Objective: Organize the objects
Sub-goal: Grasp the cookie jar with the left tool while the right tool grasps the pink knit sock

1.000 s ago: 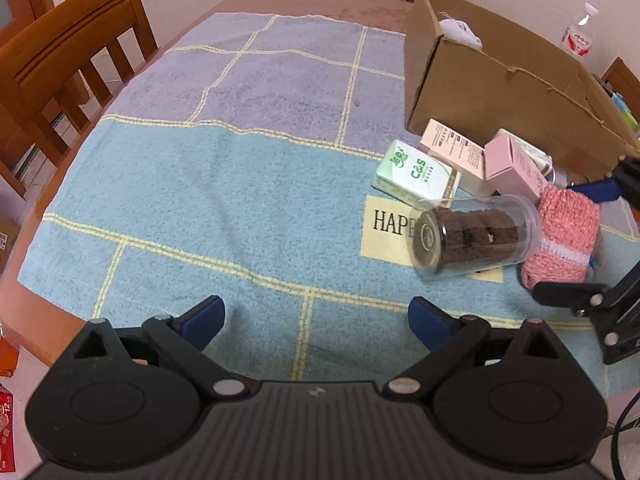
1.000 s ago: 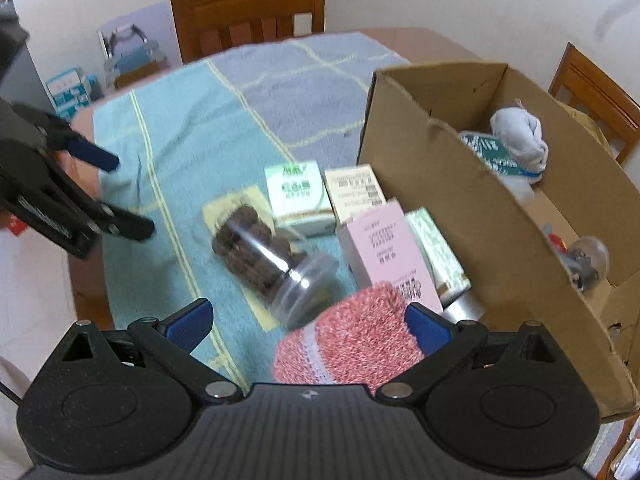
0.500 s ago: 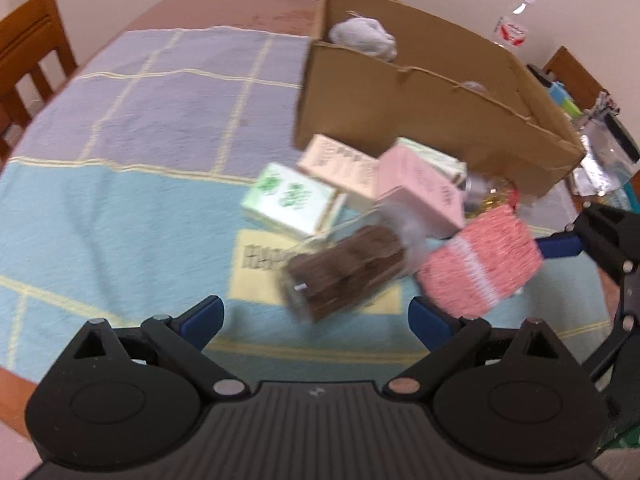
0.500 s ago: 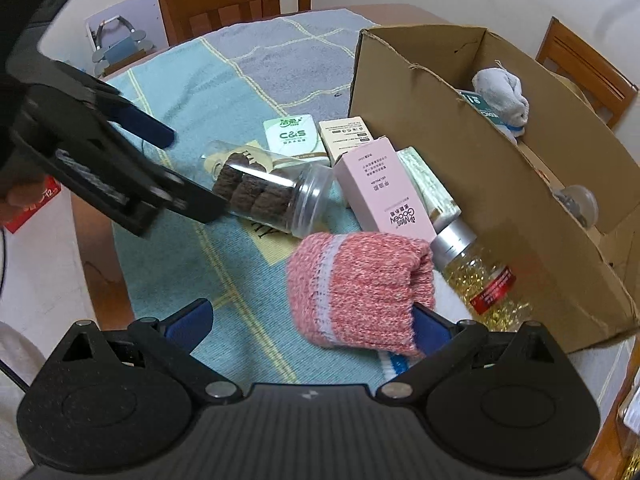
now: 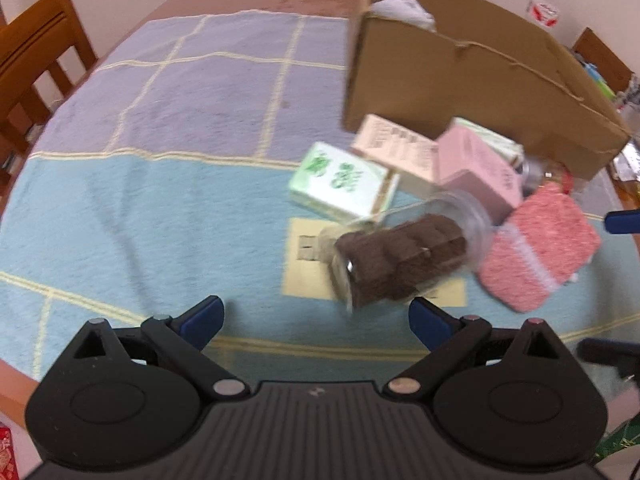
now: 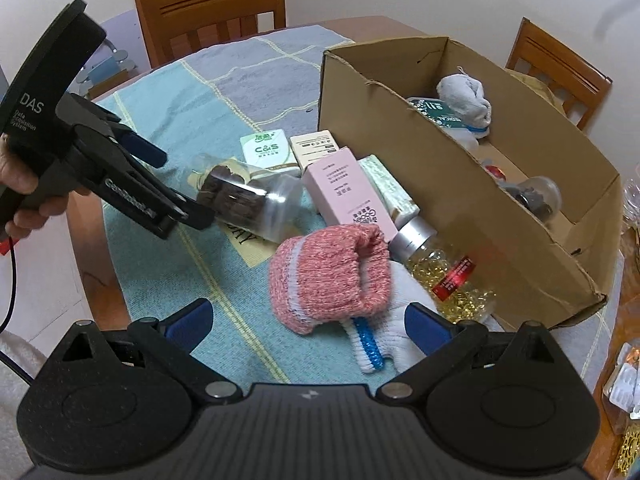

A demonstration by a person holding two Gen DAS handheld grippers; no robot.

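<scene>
A clear plastic jar (image 6: 250, 200) of dark brown biscuits lies on its side on the fuzzy blue and lilac checked cloth (image 5: 160, 160) that covers the worktop. Just behind it sit a green-and-white carton (image 6: 270, 150), a cream box (image 6: 316, 146) and a pink box (image 6: 346, 192), and at its lid end a pink knitted sock (image 6: 328, 276) lies over a white one. A silver-capped bottle of golden capsules (image 6: 444, 268) rests against the brown cardboard box (image 6: 400, 152), which holds a grey rolled sock (image 6: 468, 100) among other things.

The left tool (image 6: 172, 184) has come closer than half a second ago; its blue-padded fingers (image 5: 202, 316) are spread wide, and the lower one is at the jar's base, though I cannot tell whether it touches. The right tool (image 6: 306, 326) is also released and empty, just before the socks. Wooden chairs (image 6: 212, 4) ring the worktop.
</scene>
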